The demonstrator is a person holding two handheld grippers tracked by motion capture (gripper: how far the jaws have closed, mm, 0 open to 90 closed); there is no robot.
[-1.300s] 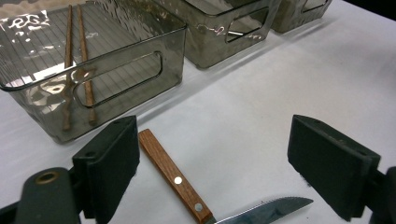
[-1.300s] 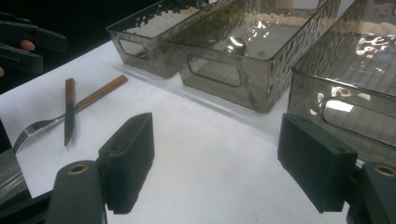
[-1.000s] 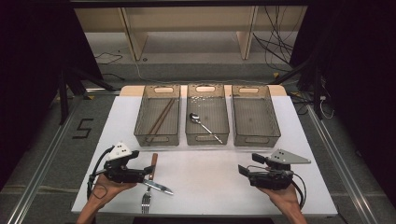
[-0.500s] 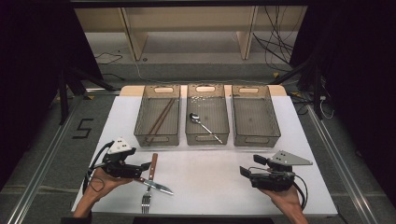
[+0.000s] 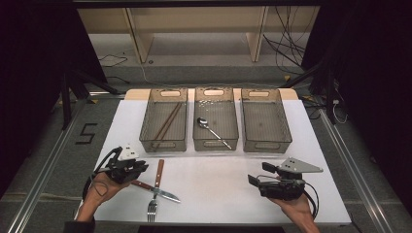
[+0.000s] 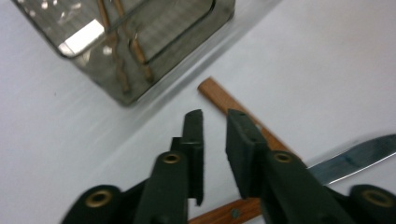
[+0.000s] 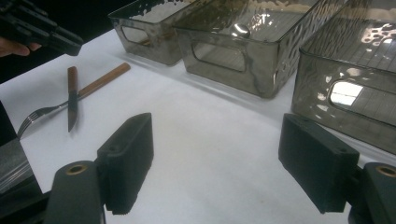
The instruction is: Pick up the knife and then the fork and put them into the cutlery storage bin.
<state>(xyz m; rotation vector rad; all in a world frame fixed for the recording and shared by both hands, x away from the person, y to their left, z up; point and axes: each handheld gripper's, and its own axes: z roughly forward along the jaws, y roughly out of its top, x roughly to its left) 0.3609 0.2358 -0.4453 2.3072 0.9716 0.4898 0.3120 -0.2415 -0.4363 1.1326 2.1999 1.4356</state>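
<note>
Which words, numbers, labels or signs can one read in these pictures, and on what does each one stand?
"5": a large black figure on the grey floor mat, left of the white table, in the high view.
No other text is readable: the three bins, the knife, the fork and both tools carry no legible label or brand.

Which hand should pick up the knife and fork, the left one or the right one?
Probably the left. The left gripper, its jaws just closed nearly together with nothing between them, sits beside the knife and fork. The right gripper hovers open, across the table.
</note>
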